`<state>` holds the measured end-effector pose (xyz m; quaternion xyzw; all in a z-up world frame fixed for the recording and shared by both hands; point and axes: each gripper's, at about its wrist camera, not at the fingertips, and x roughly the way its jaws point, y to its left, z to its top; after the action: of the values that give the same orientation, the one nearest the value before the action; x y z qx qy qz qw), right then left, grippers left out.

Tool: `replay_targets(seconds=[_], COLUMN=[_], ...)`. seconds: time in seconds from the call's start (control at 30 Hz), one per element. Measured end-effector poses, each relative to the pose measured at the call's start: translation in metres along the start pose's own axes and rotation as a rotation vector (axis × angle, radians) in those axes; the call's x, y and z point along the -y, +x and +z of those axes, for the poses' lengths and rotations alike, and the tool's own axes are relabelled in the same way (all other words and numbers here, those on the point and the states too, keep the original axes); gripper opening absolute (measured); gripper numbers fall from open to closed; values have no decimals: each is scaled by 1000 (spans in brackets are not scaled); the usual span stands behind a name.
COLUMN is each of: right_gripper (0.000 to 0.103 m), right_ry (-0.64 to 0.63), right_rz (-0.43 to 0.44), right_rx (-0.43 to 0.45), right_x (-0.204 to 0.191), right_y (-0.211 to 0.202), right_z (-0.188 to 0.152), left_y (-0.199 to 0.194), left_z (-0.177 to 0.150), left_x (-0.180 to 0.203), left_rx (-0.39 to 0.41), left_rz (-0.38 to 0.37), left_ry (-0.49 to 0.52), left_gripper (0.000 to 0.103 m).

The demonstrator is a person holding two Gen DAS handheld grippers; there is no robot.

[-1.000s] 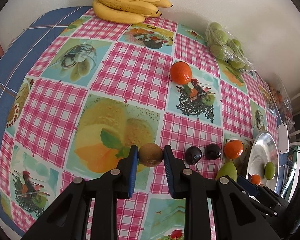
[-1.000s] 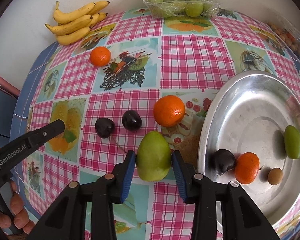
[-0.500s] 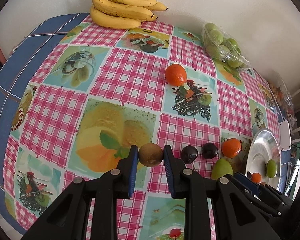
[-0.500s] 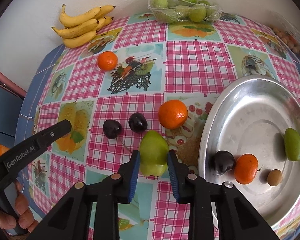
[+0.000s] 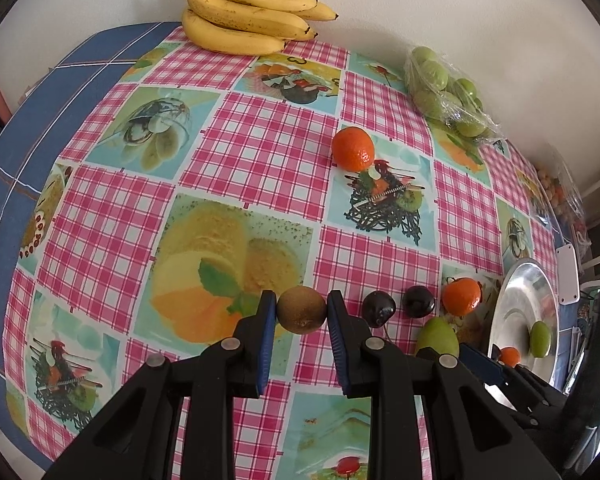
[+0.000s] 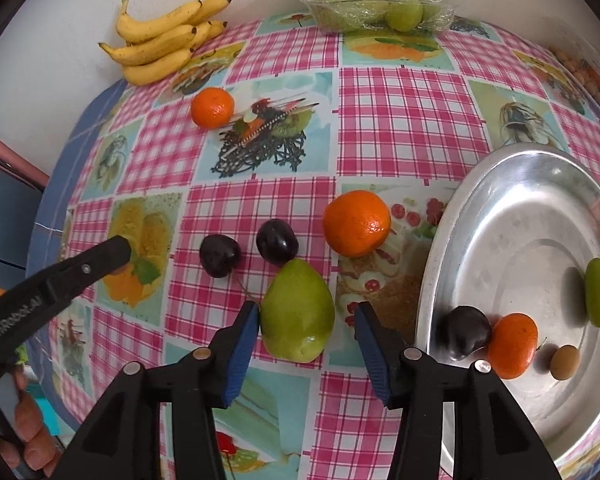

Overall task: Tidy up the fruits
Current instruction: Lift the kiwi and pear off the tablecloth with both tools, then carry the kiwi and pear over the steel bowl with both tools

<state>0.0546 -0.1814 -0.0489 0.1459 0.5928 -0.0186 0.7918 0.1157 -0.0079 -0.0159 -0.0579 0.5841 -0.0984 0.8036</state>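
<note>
Since half a second ago the right gripper [image 6: 306, 346] has spread its jaws: they were pressed on the pear [image 6: 297, 316], and now they stand apart, with a clear gap on the 3 o'clock side, so the pear lies free on the tablecloth [image 6: 404, 128]. The left gripper [image 5: 302, 314] has not changed — its jaws are still clenched on the kiwi [image 5: 302, 310], which seems lifted a little above the cloth.

I judge that the step in hand is gathering the loose fruits into the metal tray [image 6: 512, 184]. The tray lies at 3 o'clock from the pear and already holds a plum, a tangerine, a small kiwi and a green fruit. The pear is still outside, just beside the near rim. The next move probably calls for a new, firmer grip on the pear and then a lift over the rim.

For room: the big orange [image 6: 357, 223] at 1 o'clock and two dark cherries [image 6: 277, 241] at 11 o'clock sit close to the pear. The tray's middle and far part are bare. The bananas [image 5: 248, 20] and the bagged green fruits [image 5: 446, 92] lie well apart, at the far edge near the wall.
</note>
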Motion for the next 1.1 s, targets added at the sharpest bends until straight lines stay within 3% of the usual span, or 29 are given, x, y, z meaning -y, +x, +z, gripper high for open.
replay_targets(seconds=[0.07, 0.47, 1.1], right_gripper=[41, 41, 41], right_ry=[-3, -41, -92], right_rz=[0, -40, -63], right_rx=[-7, 18, 148], right_x=[-1, -2, -13], right_y=[2, -7, -57], right_z=[-1, -8, -9], left_y=[0, 2, -20], left_z=[0, -3, -6], left_x=[0, 6, 32], left_rx=[1, -1, 65], left_rz=[-2, 7, 23], left_ry=[1, 27, 114], left_gripper=[27, 27, 27])
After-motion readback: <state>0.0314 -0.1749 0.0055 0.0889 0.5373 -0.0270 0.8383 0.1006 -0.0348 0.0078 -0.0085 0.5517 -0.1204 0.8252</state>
